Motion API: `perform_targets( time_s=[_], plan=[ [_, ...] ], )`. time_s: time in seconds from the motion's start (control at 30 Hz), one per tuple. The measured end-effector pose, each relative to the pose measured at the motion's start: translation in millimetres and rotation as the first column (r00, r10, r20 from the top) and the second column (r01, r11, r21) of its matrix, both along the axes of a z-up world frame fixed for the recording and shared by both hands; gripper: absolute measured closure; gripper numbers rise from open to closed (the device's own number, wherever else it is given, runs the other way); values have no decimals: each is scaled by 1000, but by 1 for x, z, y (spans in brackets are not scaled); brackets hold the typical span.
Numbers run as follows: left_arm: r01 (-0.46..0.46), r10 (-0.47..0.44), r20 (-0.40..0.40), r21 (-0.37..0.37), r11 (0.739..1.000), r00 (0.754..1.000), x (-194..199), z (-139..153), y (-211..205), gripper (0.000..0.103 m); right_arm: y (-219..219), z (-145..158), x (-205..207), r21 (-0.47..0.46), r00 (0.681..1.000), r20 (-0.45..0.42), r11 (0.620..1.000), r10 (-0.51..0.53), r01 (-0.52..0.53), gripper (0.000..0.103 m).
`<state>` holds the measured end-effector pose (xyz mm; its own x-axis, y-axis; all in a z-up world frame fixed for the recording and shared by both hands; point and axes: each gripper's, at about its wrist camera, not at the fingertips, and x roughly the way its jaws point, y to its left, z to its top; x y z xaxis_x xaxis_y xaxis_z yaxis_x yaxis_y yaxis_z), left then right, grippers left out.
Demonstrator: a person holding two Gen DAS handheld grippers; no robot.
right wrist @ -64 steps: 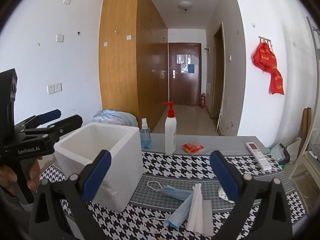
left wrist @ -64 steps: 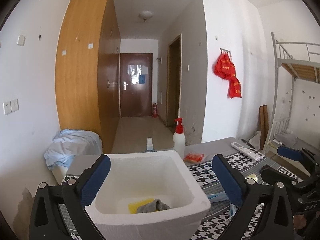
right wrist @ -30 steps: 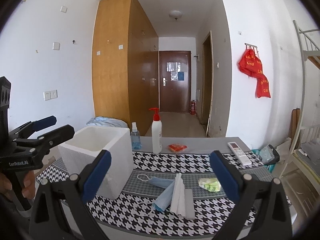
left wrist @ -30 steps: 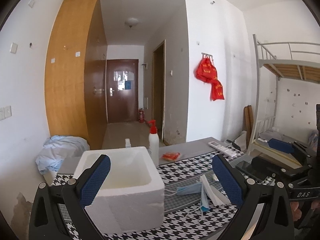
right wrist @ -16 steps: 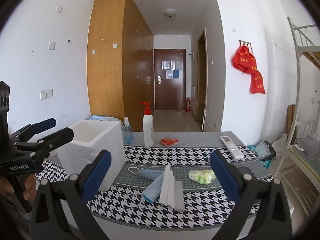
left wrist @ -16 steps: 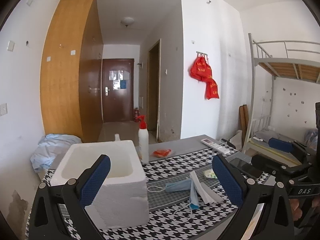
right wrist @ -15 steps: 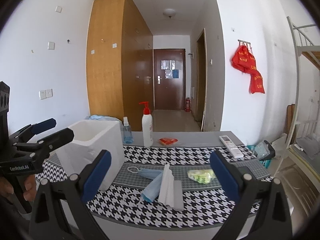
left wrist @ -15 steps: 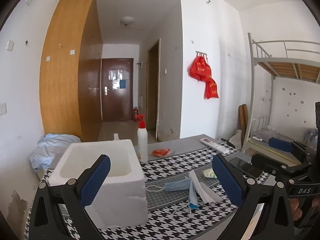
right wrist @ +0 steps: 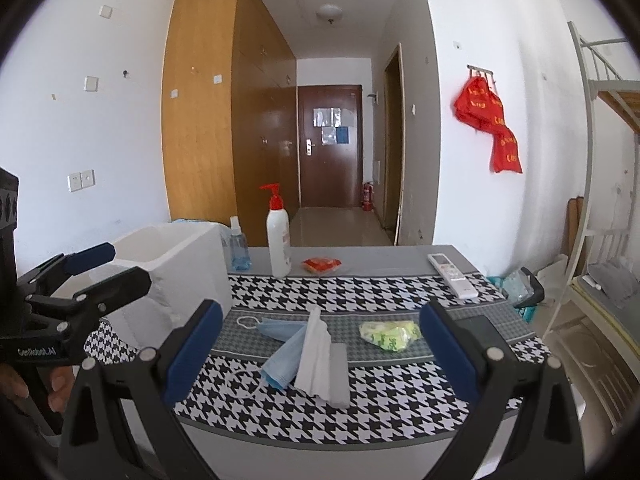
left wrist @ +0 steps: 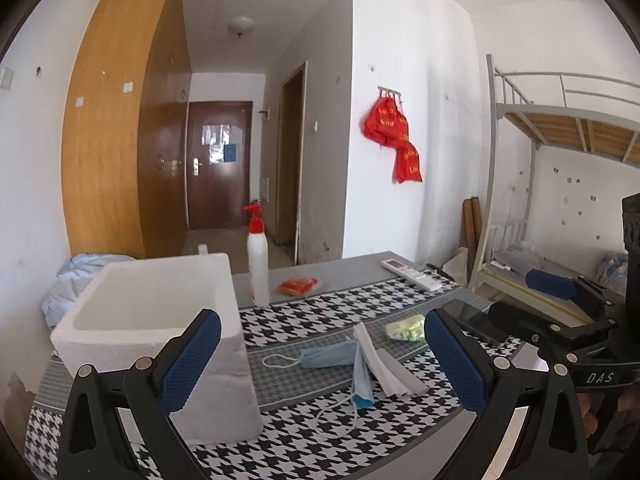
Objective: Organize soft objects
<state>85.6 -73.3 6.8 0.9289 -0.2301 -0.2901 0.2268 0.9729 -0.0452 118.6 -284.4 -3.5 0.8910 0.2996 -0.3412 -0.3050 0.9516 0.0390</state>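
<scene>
Your left gripper [left wrist: 322, 354] is spread wide and holds nothing, with the white foam box [left wrist: 160, 312] just ahead on the left of the checked tablecloth [right wrist: 360, 284]. The blue mask [right wrist: 282, 344], white tissue [right wrist: 316, 354] and green packet [right wrist: 390, 334] lie mid-table. Your right gripper [right wrist: 320, 354] gapes wide too, gripping nothing.

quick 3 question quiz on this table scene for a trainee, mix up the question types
1. True or false: the left hand-held gripper is shut on the blue face mask.
2. Multiple choice: what stands right beside the white foam box? A) remote control B) small blue spray bottle C) green packet
3. Fill in: the white folded tissue lies partly over the ____.

Key:
1. False; both it and the right hand-held gripper are open and hold nothing.
2. B
3. blue face mask
</scene>
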Motion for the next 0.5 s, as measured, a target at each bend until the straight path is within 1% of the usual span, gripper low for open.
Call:
perform_targets(
  time_s=[0.27,0.5],
  plan=[
    [12,-12,-31,3,1000,999,10,-11,-8,1,-6,-7,10,-5,999,-33,1000,-9,9,3],
    [17,-16,-78,14,1000,997,23,-25,-16,1,-10,-17,25,-8,997,-76,1000,-11,11,3]
  ],
)
